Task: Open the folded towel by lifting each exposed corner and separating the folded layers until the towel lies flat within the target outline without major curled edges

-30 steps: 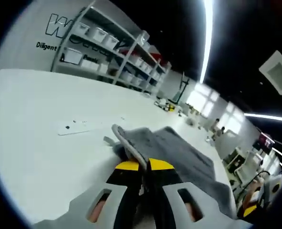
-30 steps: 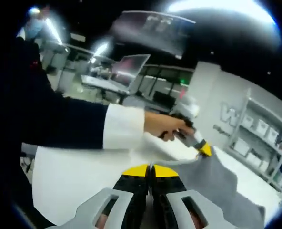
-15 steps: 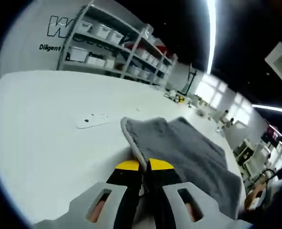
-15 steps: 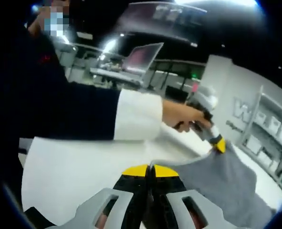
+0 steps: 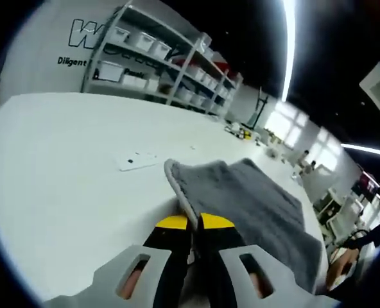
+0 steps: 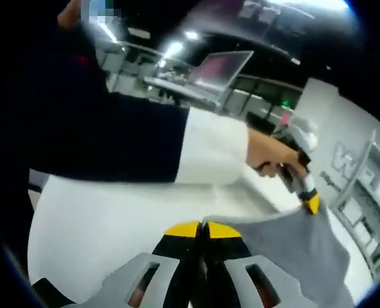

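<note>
A grey towel [image 5: 254, 202] lies spread over the white table [image 5: 61, 167], and my left gripper [image 5: 194, 222] is shut on its near hemmed corner. In the right gripper view the same grey towel [image 6: 299, 247] stretches away to the right. My right gripper [image 6: 203, 229] is shut on another corner of it. The left gripper [image 6: 310, 204], held in a person's hand [image 6: 270, 157], pinches the far corner there, so the towel's edge runs taut between the two grippers.
A small white card with dark dots [image 5: 137, 160] lies on the table beyond the towel. Shelves with white bins [image 5: 158, 64] stand behind the table. A dark sleeve with a white cuff [image 6: 209, 147] crosses the right gripper view above the table [image 6: 94, 224].
Both views have shifted a little with the hands. The towel now lies flatter and more spread out than a second ago. Both grippers have kept their hold on the corners.
</note>
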{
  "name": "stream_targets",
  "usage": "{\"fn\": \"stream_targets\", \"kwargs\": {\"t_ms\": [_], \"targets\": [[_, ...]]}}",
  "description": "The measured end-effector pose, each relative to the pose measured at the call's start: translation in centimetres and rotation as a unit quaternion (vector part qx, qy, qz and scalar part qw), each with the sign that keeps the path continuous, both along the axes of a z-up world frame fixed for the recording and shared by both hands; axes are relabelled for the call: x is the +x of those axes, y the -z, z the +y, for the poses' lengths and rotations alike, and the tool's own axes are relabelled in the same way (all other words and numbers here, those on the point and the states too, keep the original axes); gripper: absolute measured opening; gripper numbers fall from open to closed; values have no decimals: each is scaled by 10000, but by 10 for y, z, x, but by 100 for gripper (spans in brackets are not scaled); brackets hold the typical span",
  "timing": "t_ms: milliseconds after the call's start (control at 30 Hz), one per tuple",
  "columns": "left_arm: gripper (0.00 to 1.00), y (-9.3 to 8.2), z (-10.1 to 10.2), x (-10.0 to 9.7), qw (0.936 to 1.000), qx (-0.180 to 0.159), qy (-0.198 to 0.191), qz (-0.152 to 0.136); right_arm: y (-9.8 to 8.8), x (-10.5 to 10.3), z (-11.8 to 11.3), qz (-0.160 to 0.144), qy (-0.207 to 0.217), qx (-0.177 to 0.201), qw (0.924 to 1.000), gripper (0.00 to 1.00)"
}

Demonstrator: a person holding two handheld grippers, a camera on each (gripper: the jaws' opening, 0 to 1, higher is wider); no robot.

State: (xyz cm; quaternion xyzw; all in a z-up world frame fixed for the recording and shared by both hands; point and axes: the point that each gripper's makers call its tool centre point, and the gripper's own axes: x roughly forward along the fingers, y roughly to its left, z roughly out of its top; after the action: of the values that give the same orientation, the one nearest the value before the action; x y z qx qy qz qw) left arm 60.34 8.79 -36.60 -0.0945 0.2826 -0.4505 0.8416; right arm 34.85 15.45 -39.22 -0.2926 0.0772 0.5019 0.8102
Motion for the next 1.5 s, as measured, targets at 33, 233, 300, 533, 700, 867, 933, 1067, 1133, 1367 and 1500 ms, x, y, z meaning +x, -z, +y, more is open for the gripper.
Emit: {"fn": "stream_targets", "kwargs": {"t_ms": [33,233,300,533,700,867,933,1067,1133,1367,1500], "targets": [[4,1,2,0,10000,19,-6,9,0,2,1,13,-11,15,10000,0],[4,3,17,0,9999,121,-121,-4,16,8,5,314,-265,-260,9988,0],[3,-1,24,6,9997,122,-216,-38,12,12,8,404,-334,-102,9986,0],[3,10,38,1,9986,329,-402,-72,7,18,25,562,-308,391,9972,0],[3,15,45,-4,9982,412,-428,-61,2,18,34,380,-385,498,9973,0],[3,11,54,-2,9981,288,-546,-29,2,19,39,316,-374,535,9974,0],[3,9,58,5,9979,330,-555,-44,2,19,43,279,-420,533,9973,0],[3,8,65,3,9975,346,-614,-69,6,17,50,254,-460,480,9975,0],[3,6,70,5,9972,355,-648,-78,8,15,53,202,-512,426,9976,0],[3,6,70,-7,9968,398,-678,-128,8,14,63,93,-550,392,9977,0],[3,5,75,-7,9965,418,-715,-141,5,14,71,224,-545,515,9969,0]]}}
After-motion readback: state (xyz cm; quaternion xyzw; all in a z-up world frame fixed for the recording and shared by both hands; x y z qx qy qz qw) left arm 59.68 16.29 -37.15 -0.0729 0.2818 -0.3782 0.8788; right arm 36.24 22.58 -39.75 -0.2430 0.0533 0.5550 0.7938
